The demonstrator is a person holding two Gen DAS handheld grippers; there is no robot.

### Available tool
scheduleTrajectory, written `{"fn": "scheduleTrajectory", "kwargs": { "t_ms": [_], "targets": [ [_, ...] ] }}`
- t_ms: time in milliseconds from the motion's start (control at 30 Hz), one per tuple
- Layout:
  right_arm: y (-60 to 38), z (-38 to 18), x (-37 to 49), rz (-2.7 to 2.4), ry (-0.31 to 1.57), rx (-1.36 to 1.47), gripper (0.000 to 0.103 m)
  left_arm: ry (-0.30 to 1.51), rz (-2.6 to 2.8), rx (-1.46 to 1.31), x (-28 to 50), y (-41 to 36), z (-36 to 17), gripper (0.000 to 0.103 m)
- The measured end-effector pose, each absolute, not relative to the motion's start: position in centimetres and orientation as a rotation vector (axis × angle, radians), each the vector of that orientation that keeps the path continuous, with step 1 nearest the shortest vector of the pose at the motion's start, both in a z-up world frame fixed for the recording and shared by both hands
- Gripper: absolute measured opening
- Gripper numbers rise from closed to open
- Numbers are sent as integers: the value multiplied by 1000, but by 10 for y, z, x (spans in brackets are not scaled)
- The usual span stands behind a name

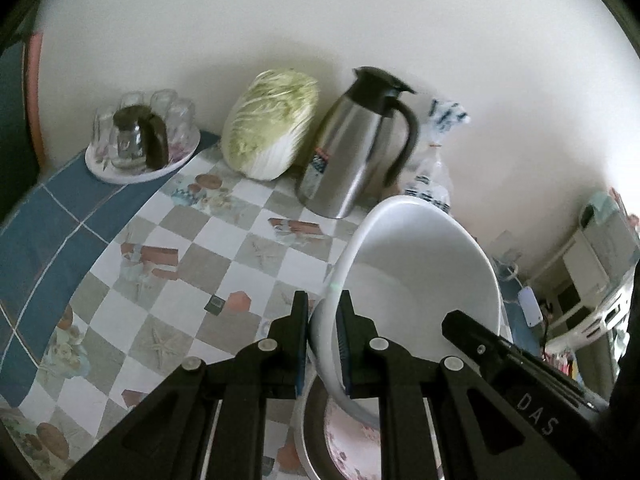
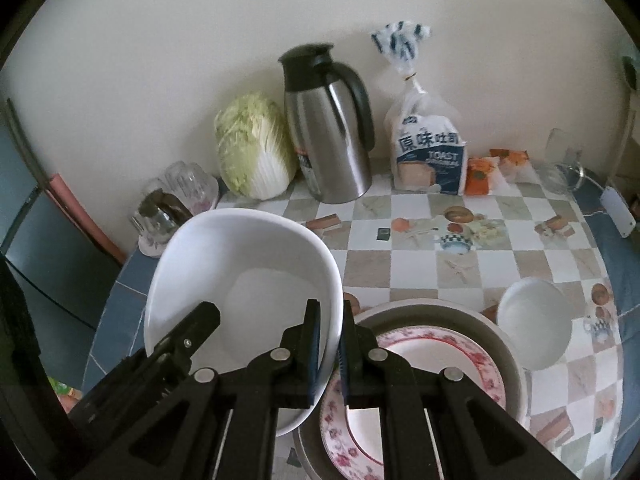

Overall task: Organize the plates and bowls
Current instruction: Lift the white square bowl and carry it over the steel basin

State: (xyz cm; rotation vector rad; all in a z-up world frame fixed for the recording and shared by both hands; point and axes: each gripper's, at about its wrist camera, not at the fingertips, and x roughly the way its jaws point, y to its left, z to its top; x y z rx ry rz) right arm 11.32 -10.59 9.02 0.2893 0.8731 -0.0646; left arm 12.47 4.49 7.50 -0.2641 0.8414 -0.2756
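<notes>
1. Gripping opposite sides of the large white bowl, both claws: left gripper pinched on the rim nearest the steel jug, right gripper pinched on the rim facing the stacked plates
2. Held clear of the checked tablecloth and tipped, hollow turned toward both cameras; likely shared between two claws because of its width and the slipperiness of a thin rim under one pinch
3. Sitting just below and beside the big bowl: floral plate nested inside a wider grey dish, smaller piece inside larger, a sensible base for a stack
4. Resting alone beyond the grey dish, well apart from the big bowl: a small white bowl, not yet gathered
5. Standing behind the big bowl against the wall: cabbage, jug and bread bag, out of the working area
6. Waiting off to the jug's far side: upturned glasses on a tray, untouched
7. Judged as a carrying step: bowl raised and apparently headed for the stack or a spot beside it
8. Worth watching: the tilt, rim slipping between pads, and a knock against the floral plate when lowering
</notes>
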Motion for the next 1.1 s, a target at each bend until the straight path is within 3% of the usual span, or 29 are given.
{"fn": "scheduleTrajectory", "kwargs": {
  "t_ms": [500,1100],
  "targets": [
    [-140,96,37,-79,754,378,9,774,-337,-147,66,11,96,14],
    [-170,70,8,-66,774,448,11,801,-353,-65,52,-21,84,14]
  ]
}}
